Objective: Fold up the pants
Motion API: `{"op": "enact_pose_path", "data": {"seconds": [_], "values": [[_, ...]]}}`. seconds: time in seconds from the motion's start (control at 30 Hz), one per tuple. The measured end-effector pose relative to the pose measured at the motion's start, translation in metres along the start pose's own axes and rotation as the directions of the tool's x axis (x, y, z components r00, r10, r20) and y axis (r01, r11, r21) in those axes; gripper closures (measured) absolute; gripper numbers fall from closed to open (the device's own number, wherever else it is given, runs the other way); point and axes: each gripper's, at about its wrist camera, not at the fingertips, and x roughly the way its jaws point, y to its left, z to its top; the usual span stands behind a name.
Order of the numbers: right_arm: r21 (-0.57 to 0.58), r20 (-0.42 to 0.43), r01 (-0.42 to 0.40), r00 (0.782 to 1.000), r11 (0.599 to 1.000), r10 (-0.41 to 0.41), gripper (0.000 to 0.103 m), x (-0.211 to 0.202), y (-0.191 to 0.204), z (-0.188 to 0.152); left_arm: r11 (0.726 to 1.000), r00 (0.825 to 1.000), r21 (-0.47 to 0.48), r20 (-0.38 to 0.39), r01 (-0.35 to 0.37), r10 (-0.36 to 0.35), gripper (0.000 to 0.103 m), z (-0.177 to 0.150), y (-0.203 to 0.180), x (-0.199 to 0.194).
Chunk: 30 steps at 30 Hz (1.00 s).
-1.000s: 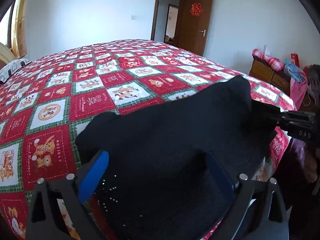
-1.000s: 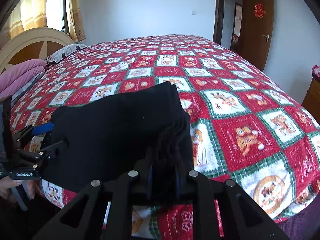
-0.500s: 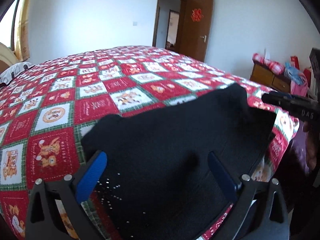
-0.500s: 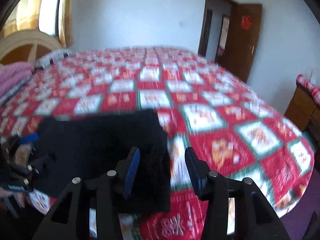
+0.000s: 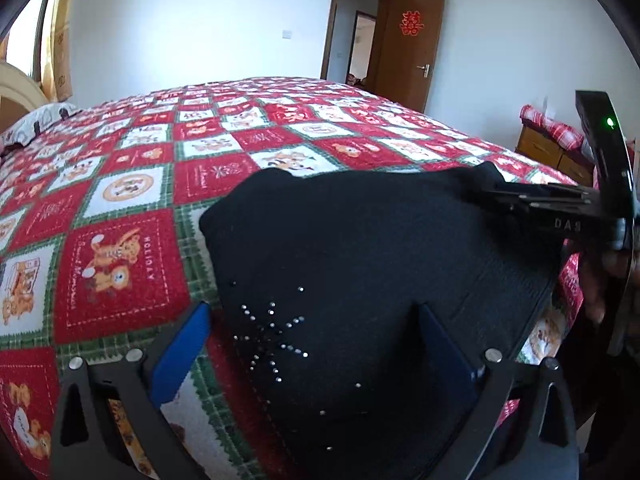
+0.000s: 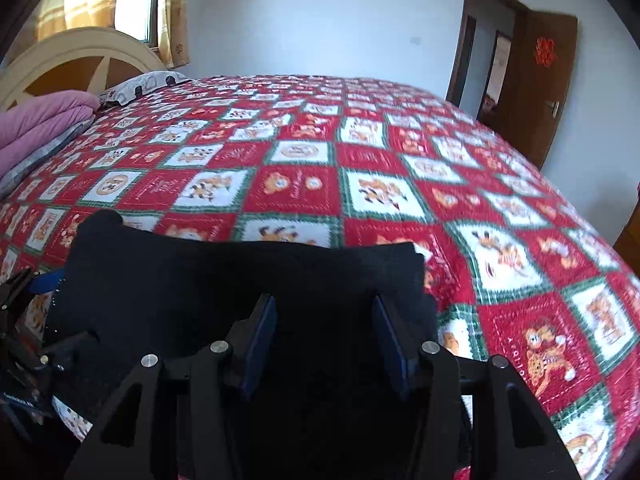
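Black pants lay folded into a compact bundle at the bed's near edge. The left gripper and right gripper hovered over them, fingers apart, holding nothing. The folding looked nearly finished; next likely smoothing or a last fold.

This is a bedroom in a home, with a big bed under a red picture blanket, a pillow, a curtained window and a brown door.
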Motion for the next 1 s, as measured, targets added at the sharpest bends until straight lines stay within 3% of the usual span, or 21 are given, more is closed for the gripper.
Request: {"op": "enact_pose_path", "data": {"seconds": [0.23, 0.43, 0.53, 0.67, 0.8, 1.0], "values": [[-0.007, 0.026, -0.028, 0.999, 1.0, 0.028, 0.051, -0.006, -0.01, -0.007, 1.0, 1.0, 0.012, 0.006, -0.004, 0.004, 0.0, -0.001, 0.001, -0.008], [0.19, 0.046, -0.014, 0.999, 0.982, 0.006, 0.043, -0.031, -0.059, -0.015, 1.0, 1.0, -0.019, 0.026, -0.015, 0.016, 0.0, -0.003, 0.011, -0.014], [0.272, -0.029, -0.066, 0.997, 0.96, 0.076, 0.039, -0.014, -0.079, -0.026, 1.0, 1.0, -0.029, 0.011, -0.008, 0.009, 0.0, -0.004, 0.014, -0.01], [0.285, -0.031, -0.069, 0.996, 0.956, 0.082, 0.039, -0.011, -0.08, -0.027, 0.999, 1.0, -0.025, 0.006, -0.025, 0.025, 0.0, -0.001, 0.012, -0.013], [0.3, 0.037, -0.125, 0.992, 0.946, 0.12, 0.039, -0.026, -0.08, -0.022, 0.999, 1.0, -0.043, 0.015, -0.019, 0.02, 0.0, 0.002, 0.015, -0.014], [0.299, -0.014, -0.124, 0.991, 0.946, 0.134, 0.039, -0.008, -0.076, -0.03, 0.999, 1.0, -0.049, 0.004, -0.011, 0.011, 0.0, 0.001, 0.016, -0.005]]}}
